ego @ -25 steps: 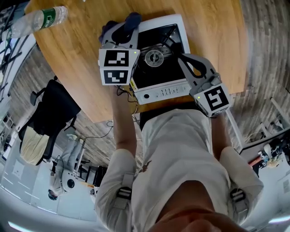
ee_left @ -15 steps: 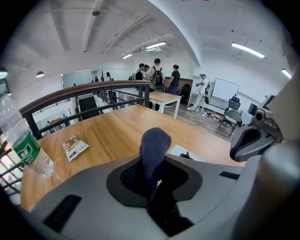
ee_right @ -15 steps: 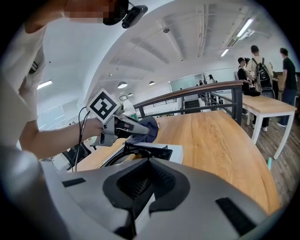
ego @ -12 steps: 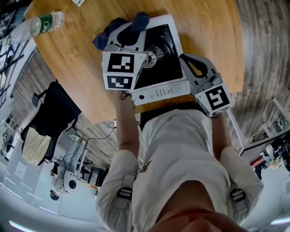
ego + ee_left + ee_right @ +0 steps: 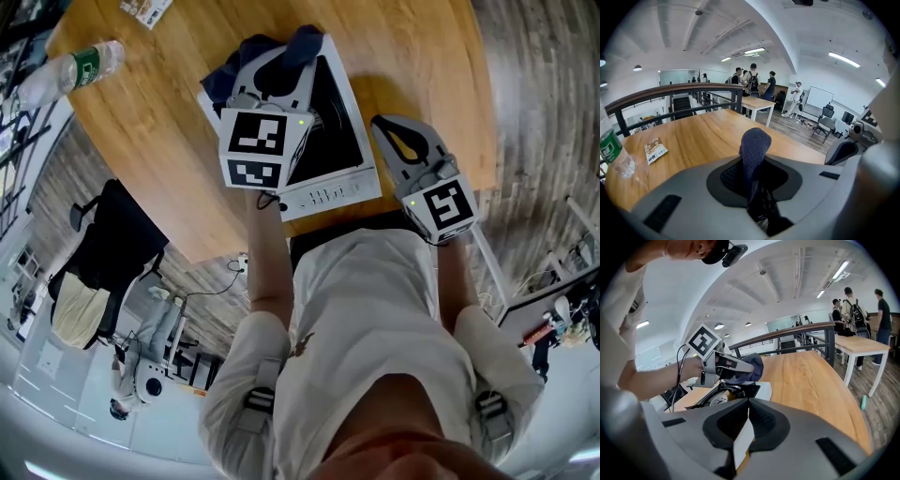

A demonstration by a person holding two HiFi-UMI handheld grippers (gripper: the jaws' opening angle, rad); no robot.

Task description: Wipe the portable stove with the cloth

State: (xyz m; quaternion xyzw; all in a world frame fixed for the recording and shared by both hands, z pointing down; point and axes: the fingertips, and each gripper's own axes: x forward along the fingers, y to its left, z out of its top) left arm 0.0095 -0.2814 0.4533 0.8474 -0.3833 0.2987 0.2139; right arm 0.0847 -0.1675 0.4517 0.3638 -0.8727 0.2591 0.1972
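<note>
Head view: left claw (image 5: 281, 56) clenched on the cloth (image 5: 305, 42) over the portable stove (image 5: 328, 192), wiping seemingly midway; right claw (image 5: 389, 127) pinches a white strip (image 5: 739, 446) (stove edge, perhaps).

stove (image 5: 330, 192) on table (image 5: 159, 141) | cloth (image 5: 306, 41) at stove's far edge | bottle (image 5: 66, 73), packet (image 5: 145, 9) far left
</note>
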